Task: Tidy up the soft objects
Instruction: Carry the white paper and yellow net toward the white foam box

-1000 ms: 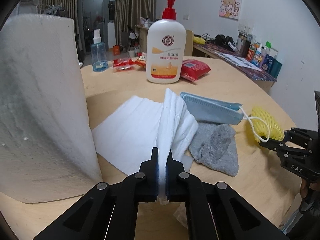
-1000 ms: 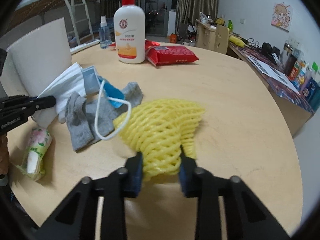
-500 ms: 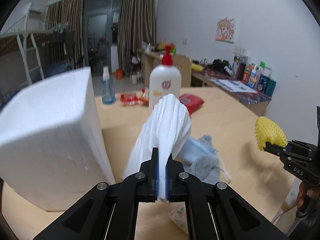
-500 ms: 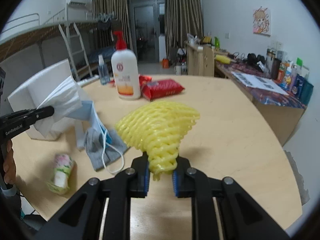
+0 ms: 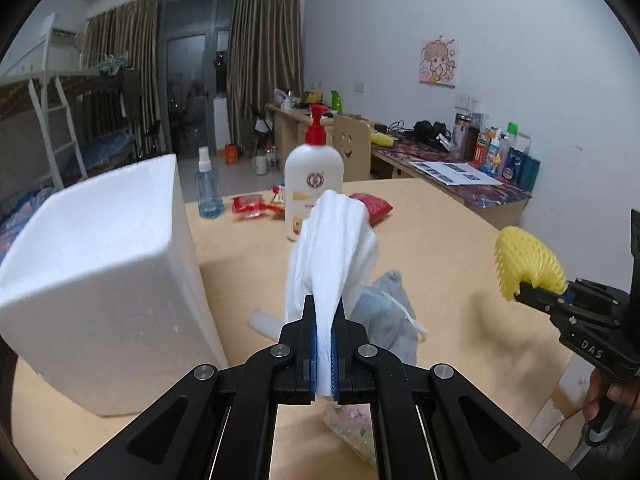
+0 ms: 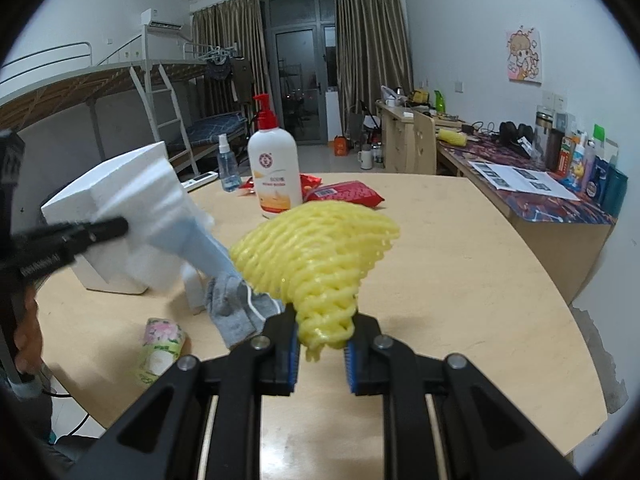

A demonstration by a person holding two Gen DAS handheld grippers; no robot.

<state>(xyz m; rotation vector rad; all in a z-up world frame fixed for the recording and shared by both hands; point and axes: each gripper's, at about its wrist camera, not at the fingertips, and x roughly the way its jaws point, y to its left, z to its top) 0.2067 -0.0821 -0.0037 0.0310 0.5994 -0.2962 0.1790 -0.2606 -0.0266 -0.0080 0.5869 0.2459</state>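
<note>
My left gripper (image 5: 324,312) is shut on a white tissue (image 5: 334,248) and holds it well above the round table; it also shows in the right wrist view (image 6: 156,204). My right gripper (image 6: 320,320) is shut on a yellow foam net (image 6: 320,248), also lifted; the net shows at the right of the left wrist view (image 5: 526,266). A grey sock (image 6: 234,312) with a blue face mask (image 6: 210,248) lies on the table below both. A small flowered tissue pack (image 6: 160,346) lies near the front edge.
A white foam box (image 5: 100,272) stands at the left. A lotion pump bottle (image 5: 314,184), a spray bottle (image 5: 208,192) and red snack packets (image 6: 346,192) stand at the back of the wooden table (image 6: 460,280). Desks line the right wall.
Both grippers have risen from the table, lifting the tissue and the yellow net into the air. The mask strap has slipped off the net and stayed below.
</note>
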